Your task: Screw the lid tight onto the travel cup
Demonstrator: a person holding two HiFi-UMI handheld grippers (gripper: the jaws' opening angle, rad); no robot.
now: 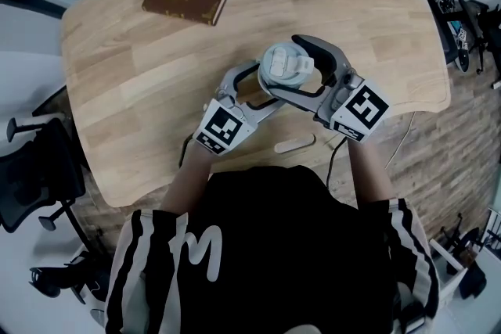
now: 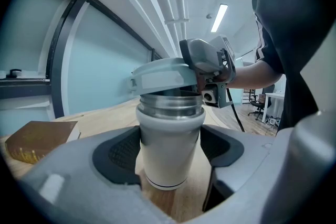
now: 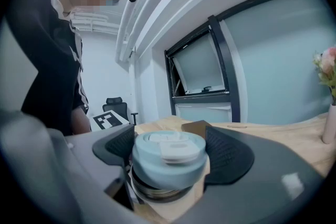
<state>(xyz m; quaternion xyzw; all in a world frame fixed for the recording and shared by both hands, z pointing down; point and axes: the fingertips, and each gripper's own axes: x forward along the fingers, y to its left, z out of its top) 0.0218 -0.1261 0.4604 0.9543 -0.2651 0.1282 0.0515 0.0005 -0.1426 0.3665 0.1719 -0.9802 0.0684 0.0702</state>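
Steadying the cup [image 2: 169, 128], the left claw [image 2: 169, 157] clamps it so the right claw [image 3: 169, 159], clamped on the tilted lid [image 1: 286, 62], can thread it.

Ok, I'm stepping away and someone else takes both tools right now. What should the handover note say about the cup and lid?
Left tool: shut on the travel cup, with a pad on each side of its white body. The cup is upright over the table.
Right tool: shut on the lid, which sits tilted on the cup's steel threaded rim. The thread is exposed.
Done: the lid is at the cup's mouth.
Left: level the lid, catch the thread, and turn it tight while the left tool steadies the cup. Then let go with both.
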